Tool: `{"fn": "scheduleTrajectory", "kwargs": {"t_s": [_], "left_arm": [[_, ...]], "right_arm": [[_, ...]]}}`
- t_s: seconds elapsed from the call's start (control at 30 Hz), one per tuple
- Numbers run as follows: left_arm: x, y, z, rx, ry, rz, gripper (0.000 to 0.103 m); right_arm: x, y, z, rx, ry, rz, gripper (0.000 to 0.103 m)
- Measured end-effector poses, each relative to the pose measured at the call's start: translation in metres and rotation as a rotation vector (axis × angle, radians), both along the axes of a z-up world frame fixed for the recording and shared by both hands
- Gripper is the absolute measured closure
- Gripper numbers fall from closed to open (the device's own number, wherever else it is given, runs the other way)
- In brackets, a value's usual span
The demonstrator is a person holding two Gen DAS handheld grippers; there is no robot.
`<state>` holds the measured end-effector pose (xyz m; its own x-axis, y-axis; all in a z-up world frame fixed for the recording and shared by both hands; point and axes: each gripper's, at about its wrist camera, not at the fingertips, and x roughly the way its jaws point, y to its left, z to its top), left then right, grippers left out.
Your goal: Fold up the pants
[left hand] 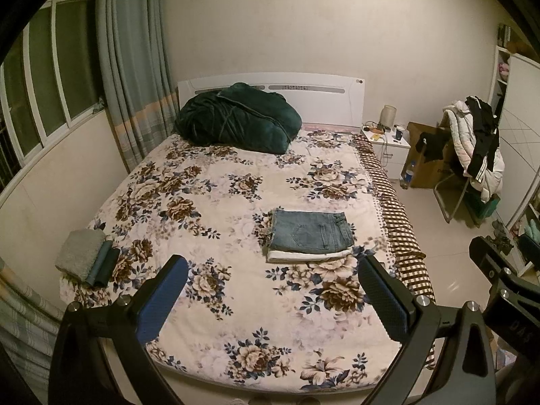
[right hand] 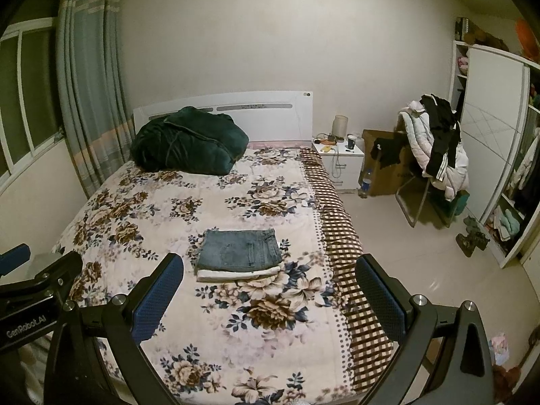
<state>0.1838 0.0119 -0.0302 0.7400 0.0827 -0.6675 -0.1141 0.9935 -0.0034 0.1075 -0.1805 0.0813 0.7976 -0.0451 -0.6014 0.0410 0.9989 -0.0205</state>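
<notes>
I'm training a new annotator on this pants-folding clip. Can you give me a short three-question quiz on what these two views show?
1. True or false: the jeans lie folded on top of a white folded garment.
2. Multiple choice: the dark green blanket sits
A. on the chair
B. at the head of the bed
C. on the floor
3. Fill in: the left claw and right claw are both ____ and hold nothing.

Key: 1 true; 2 B; 3 open
</notes>
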Motion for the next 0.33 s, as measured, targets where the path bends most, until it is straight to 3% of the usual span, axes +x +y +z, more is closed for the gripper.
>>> {"fn": "scheduleTrajectory", "kwargs": {"t_s": [0.33], "left_arm": [[-0.0012, 0.0063, 0.0055, -0.004, -0.017, 0.001, 0.000]], "right_arm": [[-0.0006, 0.0023, -0.0004, 0.000, -0.002, -0.002, 0.000]]}}
